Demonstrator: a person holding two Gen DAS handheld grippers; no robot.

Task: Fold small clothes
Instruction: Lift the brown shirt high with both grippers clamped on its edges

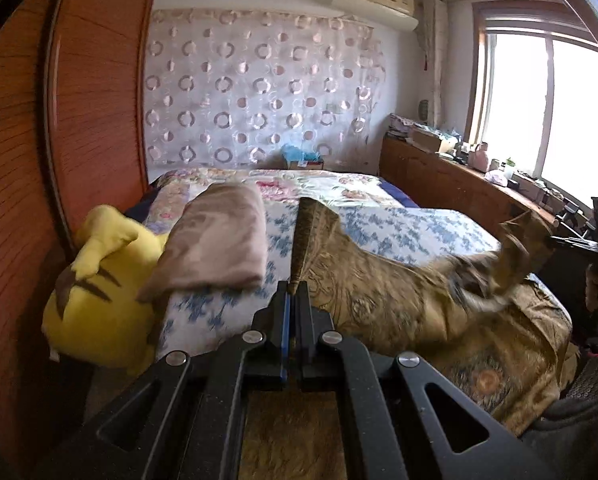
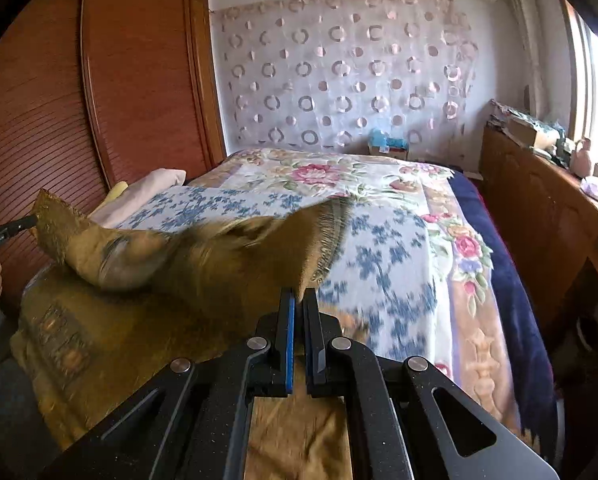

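A golden-brown patterned cloth (image 1: 383, 300) with a fringed edge is lifted above the near end of the bed. My left gripper (image 1: 295, 286) is shut on one corner of it, which stands up past the fingertips. My right gripper (image 2: 299, 296) is shut on the other corner; the cloth (image 2: 203, 264) hangs between them and its lower part lies on the bed. The right gripper also shows at the right in the left wrist view (image 1: 555, 224), the left gripper at the far left in the right wrist view (image 2: 31, 220).
The bed (image 1: 399, 220) has a blue-flowered sheet and a floral quilt (image 2: 339, 172). A folded beige cloth (image 1: 219, 240) and a yellow plush toy (image 1: 99, 300) lie at its left edge by the wooden wardrobe (image 1: 91, 100). A cluttered wooden cabinet (image 1: 459, 176) runs under the window.
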